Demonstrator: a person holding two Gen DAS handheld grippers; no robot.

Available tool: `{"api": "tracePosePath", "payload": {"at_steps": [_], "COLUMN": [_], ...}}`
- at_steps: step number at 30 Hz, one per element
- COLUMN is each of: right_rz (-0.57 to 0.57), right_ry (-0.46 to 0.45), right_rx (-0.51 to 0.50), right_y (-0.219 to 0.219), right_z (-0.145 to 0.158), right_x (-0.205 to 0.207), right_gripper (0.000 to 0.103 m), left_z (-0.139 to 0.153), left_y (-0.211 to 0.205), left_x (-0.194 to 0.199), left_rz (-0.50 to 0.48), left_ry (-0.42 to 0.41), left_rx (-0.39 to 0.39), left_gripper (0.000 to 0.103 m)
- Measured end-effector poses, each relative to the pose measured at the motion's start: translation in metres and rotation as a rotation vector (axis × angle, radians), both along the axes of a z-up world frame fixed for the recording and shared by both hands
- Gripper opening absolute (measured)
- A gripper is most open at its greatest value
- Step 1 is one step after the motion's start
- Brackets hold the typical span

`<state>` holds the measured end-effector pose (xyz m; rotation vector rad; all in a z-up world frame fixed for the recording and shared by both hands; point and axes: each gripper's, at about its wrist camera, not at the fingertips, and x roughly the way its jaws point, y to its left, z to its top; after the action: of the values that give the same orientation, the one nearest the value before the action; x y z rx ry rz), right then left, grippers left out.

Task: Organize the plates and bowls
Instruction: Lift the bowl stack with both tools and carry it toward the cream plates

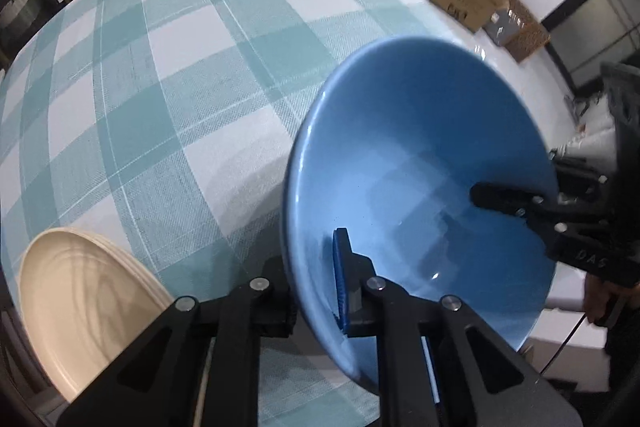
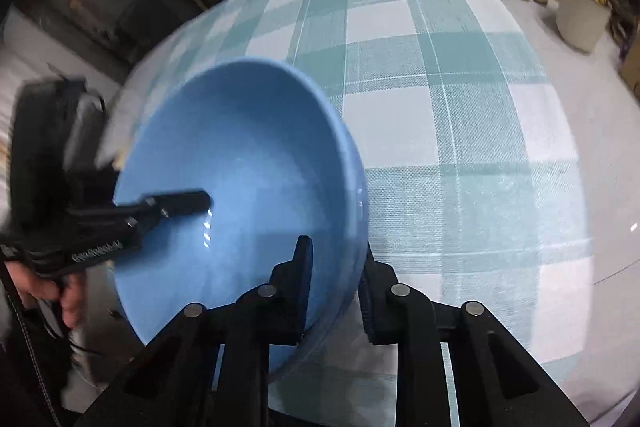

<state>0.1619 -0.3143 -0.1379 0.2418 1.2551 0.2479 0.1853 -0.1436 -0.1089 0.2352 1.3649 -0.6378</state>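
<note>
Both the left gripper (image 1: 316, 279) and right gripper (image 2: 334, 291) pinch opposite rims of the blue bowl (image 1: 420, 167), held tilted above the checked tabletop (image 1: 180, 87), apparently mid-carry; next it likely needs steady, matched lowering near the cream plates (image 1: 80, 307).

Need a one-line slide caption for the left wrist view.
Both grippers clamp the blue bowl's rim above the checked tablecloth, cream plates at lower left.
</note>
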Motion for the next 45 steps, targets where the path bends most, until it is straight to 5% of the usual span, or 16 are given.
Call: {"api": "tracePosePath", "payload": {"at_steps": [19, 36, 45], "right_rz": [0.106, 0.092, 0.055], "right_ry": [0.044, 0.013, 0.063], "right_rx": [-0.207, -0.222, -0.136], "right_y": [0.02, 0.035, 0.022], "right_z": [0.008, 0.045, 0.025], "right_x": [0.015, 0.034, 0.056], "right_gripper": [0.016, 0.012, 0.009], "left_z": [0.002, 0.036, 0.032], "left_y": [0.005, 0.04, 0.039], "left_x": [0.003, 0.015, 0.016], "left_rz": [0.005, 0.123, 0.142], "left_ry": [0.069, 0.103, 0.09], "left_rx": [0.065, -0.004, -0.035], "left_gripper": [0.014, 0.01, 0.011]}}
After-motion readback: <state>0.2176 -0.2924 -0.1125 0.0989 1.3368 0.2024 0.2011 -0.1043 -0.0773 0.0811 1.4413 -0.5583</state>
